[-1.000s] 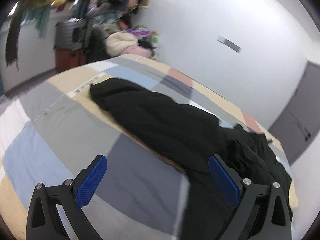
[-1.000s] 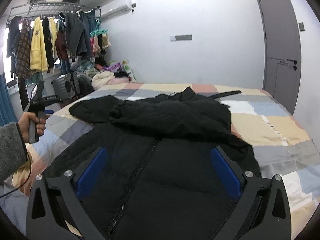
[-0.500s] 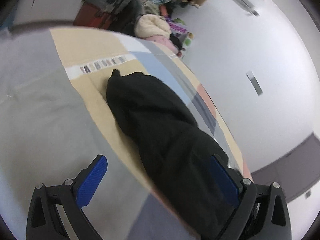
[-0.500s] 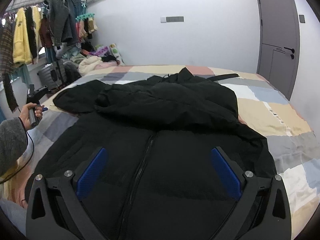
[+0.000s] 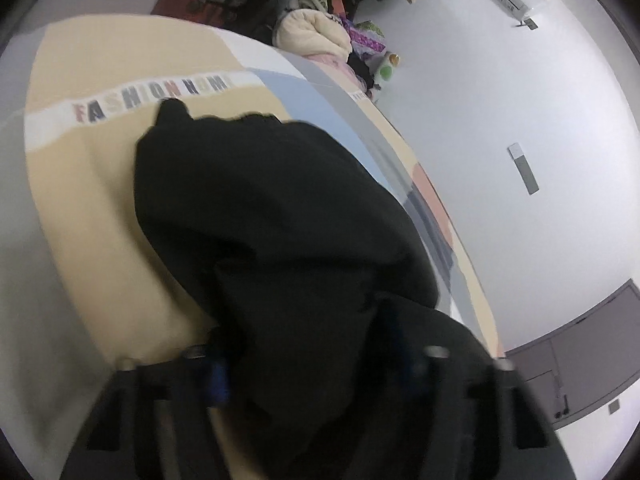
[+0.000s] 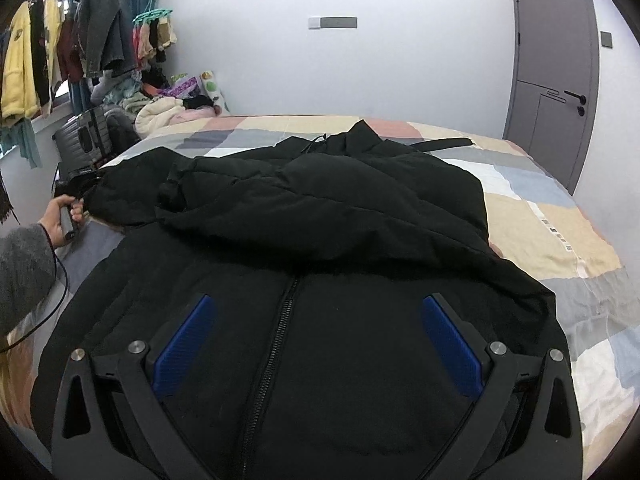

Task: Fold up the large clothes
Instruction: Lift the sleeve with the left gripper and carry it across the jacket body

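Note:
A large black padded jacket lies zipper-up on the patchwork bed, one sleeve folded across its chest. My right gripper is open and empty, low over the jacket's lower front, a finger on each side of the zipper. In the left wrist view the jacket's other sleeve stretches away over the beige patch. My left gripper is blurred, its blue pads narrowed around the sleeve cloth. In the right wrist view the left gripper, held by a hand, sits at the sleeve's end at the bed's left edge.
The bedspread is patchwork in beige, grey, blue and pink. A clothes rack with hanging garments, a suitcase and a pile of clothes stand at the far left. A grey door is at the right.
My left gripper dropped onto the sleeve and its fingers closed in around the cloth. My right gripper came lower and closer over the jacket front, still open.

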### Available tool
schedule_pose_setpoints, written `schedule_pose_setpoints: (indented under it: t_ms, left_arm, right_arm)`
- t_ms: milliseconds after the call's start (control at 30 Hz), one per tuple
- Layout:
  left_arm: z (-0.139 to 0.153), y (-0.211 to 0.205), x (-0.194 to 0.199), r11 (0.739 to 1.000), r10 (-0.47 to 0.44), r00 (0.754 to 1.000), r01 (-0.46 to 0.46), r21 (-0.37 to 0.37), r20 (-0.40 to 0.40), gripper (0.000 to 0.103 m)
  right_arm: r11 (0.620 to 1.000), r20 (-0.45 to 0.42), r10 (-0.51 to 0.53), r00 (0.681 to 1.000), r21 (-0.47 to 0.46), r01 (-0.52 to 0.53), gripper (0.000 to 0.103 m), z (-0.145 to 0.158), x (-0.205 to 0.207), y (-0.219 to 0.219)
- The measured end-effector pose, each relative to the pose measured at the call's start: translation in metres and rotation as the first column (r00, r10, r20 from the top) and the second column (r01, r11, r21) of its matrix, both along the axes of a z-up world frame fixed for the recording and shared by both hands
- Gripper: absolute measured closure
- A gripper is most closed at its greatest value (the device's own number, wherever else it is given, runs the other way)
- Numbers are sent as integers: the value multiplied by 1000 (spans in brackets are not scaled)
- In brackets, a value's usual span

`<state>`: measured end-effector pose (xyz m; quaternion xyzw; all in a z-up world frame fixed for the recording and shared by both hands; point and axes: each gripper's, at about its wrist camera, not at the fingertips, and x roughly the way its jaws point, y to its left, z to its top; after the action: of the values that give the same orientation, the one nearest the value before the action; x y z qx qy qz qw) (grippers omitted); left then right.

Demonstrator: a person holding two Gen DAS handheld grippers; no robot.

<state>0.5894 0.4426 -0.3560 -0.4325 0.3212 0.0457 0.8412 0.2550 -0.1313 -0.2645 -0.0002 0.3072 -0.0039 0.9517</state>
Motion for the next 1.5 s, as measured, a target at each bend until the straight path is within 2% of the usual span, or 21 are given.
schedule_pose_setpoints:
  t_ms: [100,200,433,567,633,767,967,1133,1167,1267,1433,1500]
  left_arm:
    - [12,-10,-4,998,15,1000,-14,55,-13,84]
    - [37,-22,-13,991,35,999,-33,127,-19,92]
    - [111,-49,-52,960,60,998,-62,274,17,95]
    - [150,-64,-73,951,64,997,-73,301,38,96]
    - [174,-75,-86,947,53,996,-72,314,68,96]
    - [234,-107,-111,922,3,994,-46,385,111,97]
    - [295,-164,-143,892,-71,986,-4,452,148,97]
    - [333,-222,-161,849,-146,974,33,527,174,97]
    - [340,-240,-163,830,-169,971,49,555,168,97]
    - [354,-281,-166,795,-216,963,77,602,162,97]
    - [366,-349,-167,746,-284,947,122,655,147,97]
    - [366,-378,-168,716,-317,938,142,683,137,97]
  right_arm:
    - [1000,-4,5,1000,-14,-5,0,0,-2,-2]
    - [999,7,7,1000,-32,-7,0,4,-7,-7]
    - [1000,28,19,999,-14,-19,0,11,-23,-27]
    - [1000,58,17,998,16,-18,0,20,-32,-37]
    - [1000,73,16,997,18,-17,0,24,-37,-41]
    - [998,94,20,995,50,-25,0,31,-49,-49]
    - [999,145,5,989,50,-12,0,41,-72,-63]
    - [998,185,-13,983,61,2,0,47,-88,-77]
    - [998,195,-15,981,59,3,0,48,-91,-78]
    - [998,214,-21,977,55,9,0,51,-97,-84]
    - [996,238,-51,970,84,32,0,51,-100,-101]
    - [994,236,-59,970,99,37,0,50,-99,-108]
